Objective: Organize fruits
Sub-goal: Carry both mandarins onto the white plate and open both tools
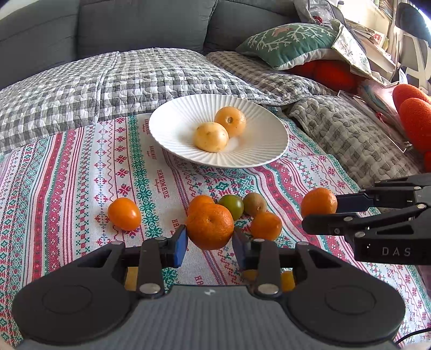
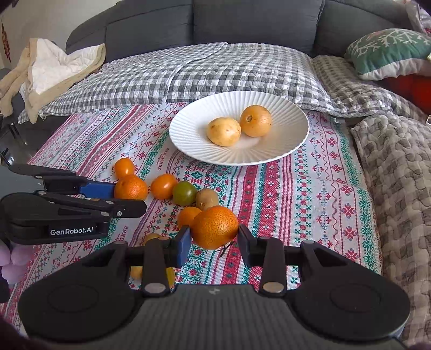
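Observation:
A white ribbed plate point(image 1: 172, 121) point(image 2: 188, 126) holds two yellow-orange round fruits point(image 1: 210, 136) point(image 2: 255, 121) on the patterned cloth. My left gripper point(image 1: 210, 243) is shut on a mandarin point(image 1: 210, 226), held above the cloth; it also shows in the right wrist view point(image 2: 130, 187). My right gripper point(image 2: 212, 241) is shut on another mandarin point(image 2: 214, 226), which the left wrist view shows at the right point(image 1: 318, 202). Loose on the cloth lie orange tomatoes point(image 1: 124, 213) point(image 2: 163, 186), a green tomato point(image 1: 231, 206) point(image 2: 184, 193) and a kiwi point(image 1: 254, 203) point(image 2: 206, 198).
The cloth point(image 1: 67, 188) covers a surface in front of a grey sofa point(image 1: 134, 24) with checked quilts point(image 2: 175, 72). A green cushion point(image 1: 288, 43) and orange cushions point(image 1: 414, 118) lie at the right. Small yellow fruits point(image 2: 152, 238) lie near the front edge.

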